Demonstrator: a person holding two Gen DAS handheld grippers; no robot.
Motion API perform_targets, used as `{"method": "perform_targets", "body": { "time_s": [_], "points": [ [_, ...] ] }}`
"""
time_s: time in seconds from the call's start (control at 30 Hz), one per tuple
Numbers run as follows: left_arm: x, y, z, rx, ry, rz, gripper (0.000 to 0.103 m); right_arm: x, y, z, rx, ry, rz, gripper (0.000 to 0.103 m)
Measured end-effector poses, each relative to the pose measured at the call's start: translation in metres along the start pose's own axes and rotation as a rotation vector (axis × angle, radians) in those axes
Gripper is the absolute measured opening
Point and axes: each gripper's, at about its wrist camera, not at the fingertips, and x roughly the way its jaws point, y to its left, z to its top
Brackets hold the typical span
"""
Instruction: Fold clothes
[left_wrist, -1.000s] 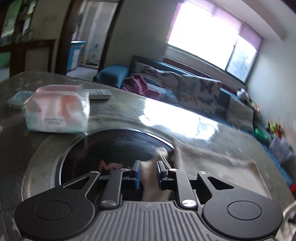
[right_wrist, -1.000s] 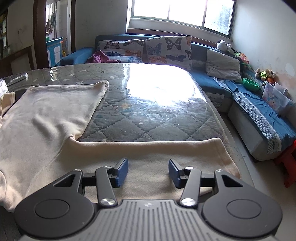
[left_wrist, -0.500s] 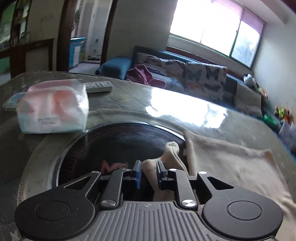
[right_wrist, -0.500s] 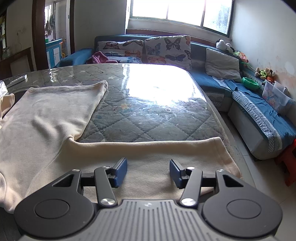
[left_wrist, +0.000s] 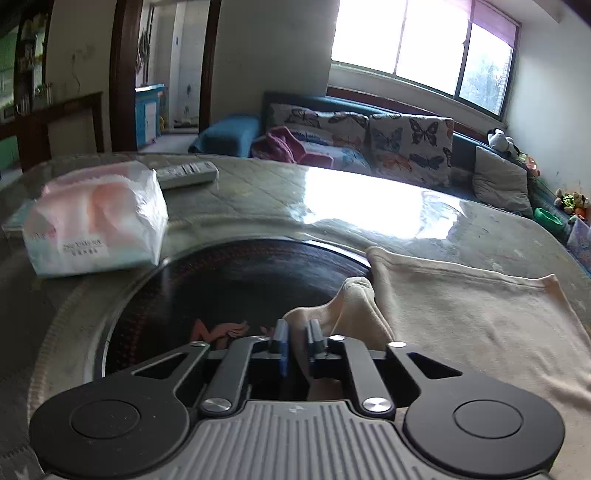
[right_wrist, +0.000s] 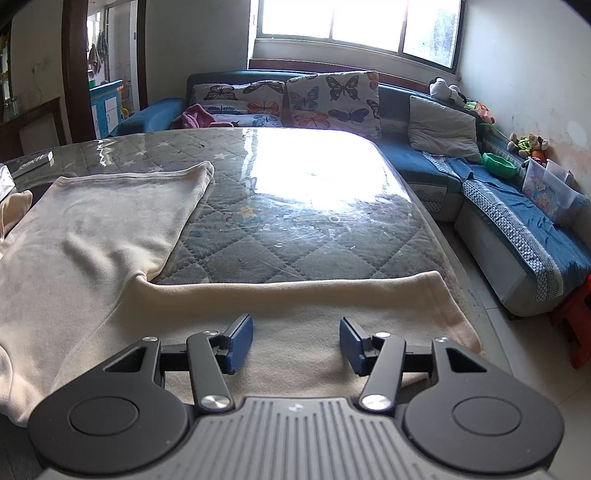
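A cream garment (right_wrist: 92, 236) lies spread on the quilted, glass-topped table (right_wrist: 295, 229); one part runs across the near edge (right_wrist: 314, 306). In the left wrist view the garment (left_wrist: 461, 314) lies to the right. My left gripper (left_wrist: 297, 332) is shut on a bunched cream sleeve (left_wrist: 351, 302), held over the black round hob plate (left_wrist: 229, 288). My right gripper (right_wrist: 296, 332) is open and empty, just above the near strip of the garment.
A pink-and-white tissue pack (left_wrist: 96, 225) and a remote control (left_wrist: 186, 173) lie at the table's far left. A blue sofa with butterfly cushions (right_wrist: 332, 99) runs behind and right of the table. A red stool (right_wrist: 576, 325) stands on the floor at right.
My left gripper has turned to the right with the sleeve, bringing more of the spread garment into view. The right gripper has barely moved.
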Motion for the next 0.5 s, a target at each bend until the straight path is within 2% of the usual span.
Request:
{"method": "perform_targets", "body": {
  "time_s": [0.17,0.5],
  "points": [
    [-0.015,0.010,0.002,-0.003,-0.056,0.062,0.004,0.001,0.001,0.001,-0.004,-0.002,-0.005,0.054],
    [-0.070,0.061,-0.004,-0.064,-0.147,0.252,0.004,0.000,0.005,-0.001,-0.018,-0.008,-0.020,0.054]
  ]
}}
